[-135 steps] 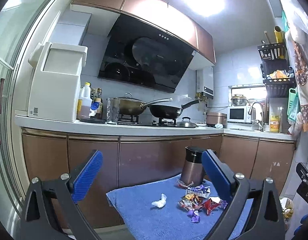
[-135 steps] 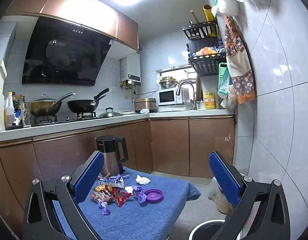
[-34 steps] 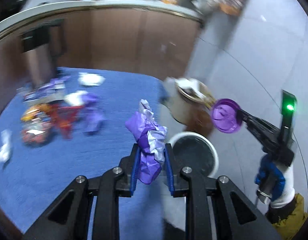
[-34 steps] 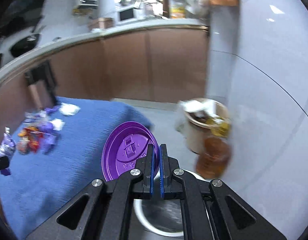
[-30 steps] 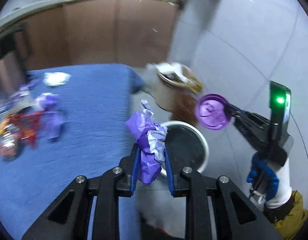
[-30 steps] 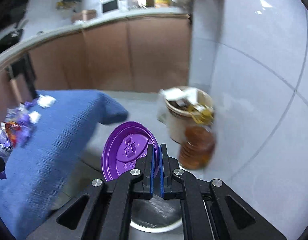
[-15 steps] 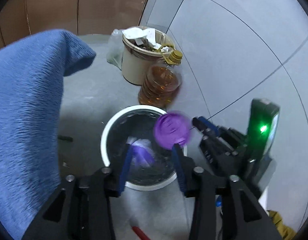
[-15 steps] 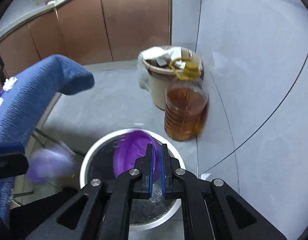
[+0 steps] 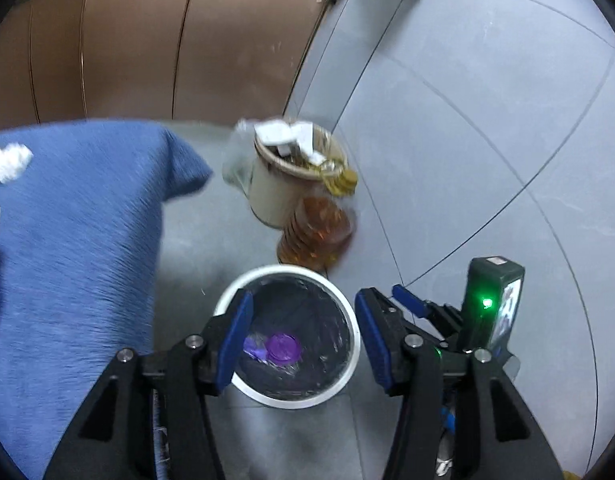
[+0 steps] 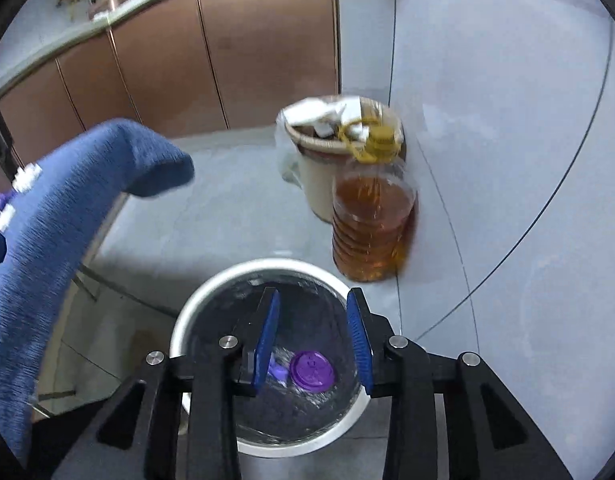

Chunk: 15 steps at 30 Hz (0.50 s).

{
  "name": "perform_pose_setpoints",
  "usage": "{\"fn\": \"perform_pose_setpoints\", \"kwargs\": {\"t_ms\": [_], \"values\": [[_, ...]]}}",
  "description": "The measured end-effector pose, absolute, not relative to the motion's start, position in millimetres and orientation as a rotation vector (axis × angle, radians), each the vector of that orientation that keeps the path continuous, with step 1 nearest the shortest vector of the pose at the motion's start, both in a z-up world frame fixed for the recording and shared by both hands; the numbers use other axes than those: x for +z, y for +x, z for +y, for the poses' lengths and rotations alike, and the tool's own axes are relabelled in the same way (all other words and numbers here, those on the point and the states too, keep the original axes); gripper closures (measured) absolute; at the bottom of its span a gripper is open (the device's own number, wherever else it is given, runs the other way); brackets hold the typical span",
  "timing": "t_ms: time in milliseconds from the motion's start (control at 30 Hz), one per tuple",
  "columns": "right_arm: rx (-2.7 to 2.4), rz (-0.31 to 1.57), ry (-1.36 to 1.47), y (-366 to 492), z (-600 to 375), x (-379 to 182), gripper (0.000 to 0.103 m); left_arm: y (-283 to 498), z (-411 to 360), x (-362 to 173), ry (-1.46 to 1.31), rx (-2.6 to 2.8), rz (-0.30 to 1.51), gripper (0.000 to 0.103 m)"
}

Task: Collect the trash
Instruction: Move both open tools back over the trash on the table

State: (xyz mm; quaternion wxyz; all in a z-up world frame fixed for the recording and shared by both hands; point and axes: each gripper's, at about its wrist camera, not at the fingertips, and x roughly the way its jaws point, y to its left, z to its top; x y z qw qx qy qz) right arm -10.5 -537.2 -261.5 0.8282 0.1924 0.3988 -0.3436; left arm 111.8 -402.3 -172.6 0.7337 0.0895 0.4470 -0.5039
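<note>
Hovering over the white bin, both grippers point down into it. The left gripper has its jaws spread with nothing between them; they have just been opening. The right gripper also has its jaws parted and empty, having just been opening as well; in the left wrist view it shows at the bin's right rim. The purple lid lies flat on the bin's black liner, and the purple wrapper lies just beside it, to its left; the same lid and wrapper show in the left view. The bin stands on the grey floor, near the right edge of the table under its blue cloth. White scraps lie on the cloth near its far edge. Beyond the bin stand an oil bottle and, touching it, a beige pail full of waste, by the tiled wall.
</note>
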Motion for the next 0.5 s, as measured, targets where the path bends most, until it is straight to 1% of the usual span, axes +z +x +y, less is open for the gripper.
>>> {"fn": "perform_pose_setpoints", "kwargs": {"t_ms": [200,333,400,433,500], "values": [[-0.678,0.73,0.358,-9.4,-507.1,-204.9,0.062,118.7,-353.4,-139.0,0.19,-1.045,0.886,0.052],[-0.623,0.67,0.315,-2.3,-479.5,-169.6,0.061,126.5,-315.4,-128.3,0.16,-0.987,0.87,0.051],[-0.596,0.649,0.302,1.6,-466.8,-156.7,0.061,130.0,-286.1,-120.6,0.135,-0.953,0.851,0.048],[-0.582,0.64,0.294,3.1,-459.0,-149.6,0.061,131.2,-275.4,-118.1,0.123,-0.942,0.842,0.044],[-0.552,0.623,0.261,7.6,-440.2,-135.0,0.061,133.5,-246.7,-112.3,0.087,-0.91,0.82,0.043]]}}
